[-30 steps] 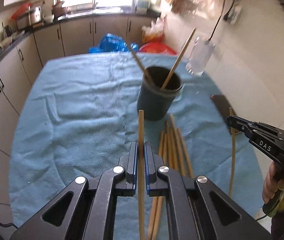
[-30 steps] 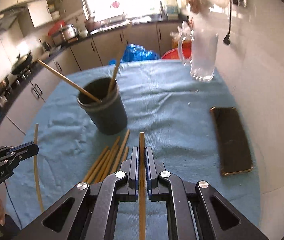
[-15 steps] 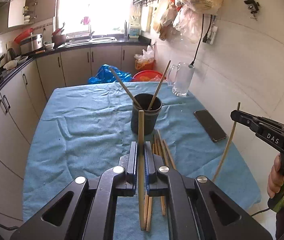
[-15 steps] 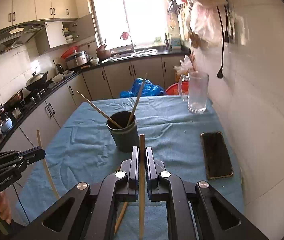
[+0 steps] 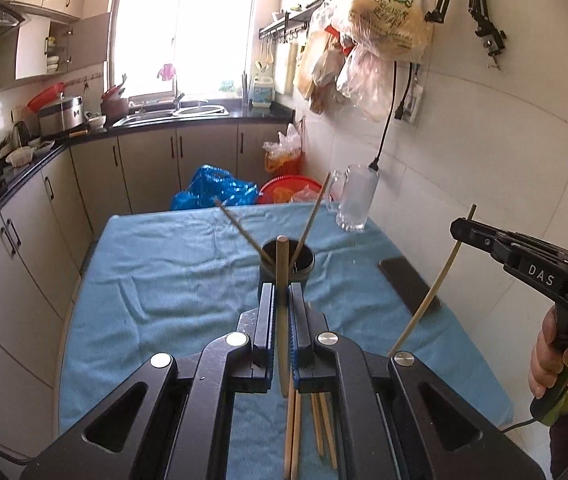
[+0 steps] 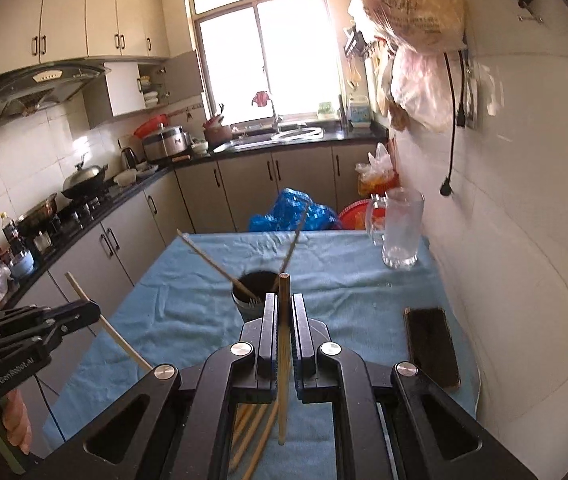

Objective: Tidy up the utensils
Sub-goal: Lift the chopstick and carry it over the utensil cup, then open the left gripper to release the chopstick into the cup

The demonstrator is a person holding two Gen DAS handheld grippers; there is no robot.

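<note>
Kitchen table [image 5: 172,264] under wrinkled blue cloth [image 5: 156,280], beside white tiled wall [image 5: 484,128].

Home kitchen w/ sink [image 5: 200,111], range hood [image 6: 40,84], wok [image 6: 84,178] on stove, cabinets [image 6: 68,12].

Blue-clothed table [image 5: 156,280] bears cup [image 5: 286,266], chopsticks [image 5: 318,424], mug [image 5: 356,198], apparently phone [image 5: 408,286].

My own gripper bodies are hiding the near edge of the table [image 5: 156,280] and cutting off the loose chopsticks [image 5: 292,432] lying there.
</note>
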